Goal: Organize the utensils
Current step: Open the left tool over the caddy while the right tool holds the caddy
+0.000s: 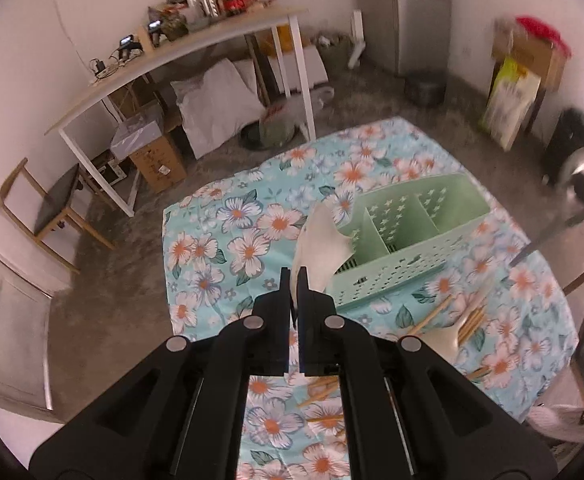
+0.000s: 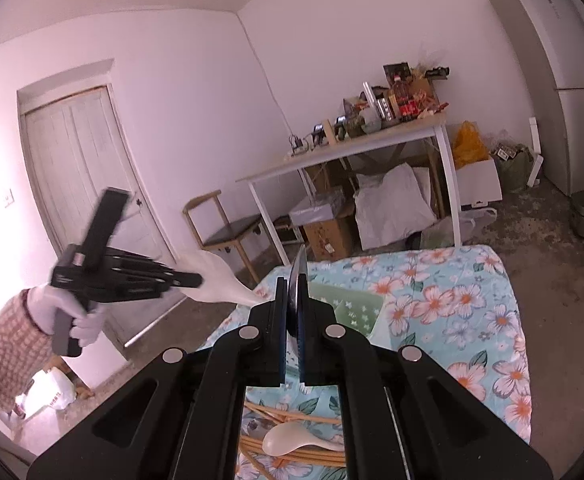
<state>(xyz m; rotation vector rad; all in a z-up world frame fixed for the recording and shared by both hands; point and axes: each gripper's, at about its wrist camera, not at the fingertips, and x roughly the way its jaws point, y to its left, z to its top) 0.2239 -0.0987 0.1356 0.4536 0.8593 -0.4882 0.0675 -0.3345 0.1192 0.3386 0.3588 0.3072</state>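
Left claw [image 1: 294, 280] clamped on white spoon [image 1: 324, 240], held above green organizer [image 1: 412, 232] on counter [image 1: 228, 232]. Right claw [image 2: 292, 284] clamped on thin dark blade-like utensil [image 2: 298, 276], raised. Risk: thin grips slipped, utensil dropped outside compartment; divider struck, light organizer tipped. Chopsticks [image 1: 436, 316] left loose.

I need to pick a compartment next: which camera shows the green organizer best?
The left wrist view: the green organizer shows whole, with its dividers and perforated walls. In the right wrist view only a corner of it shows behind the right gripper.
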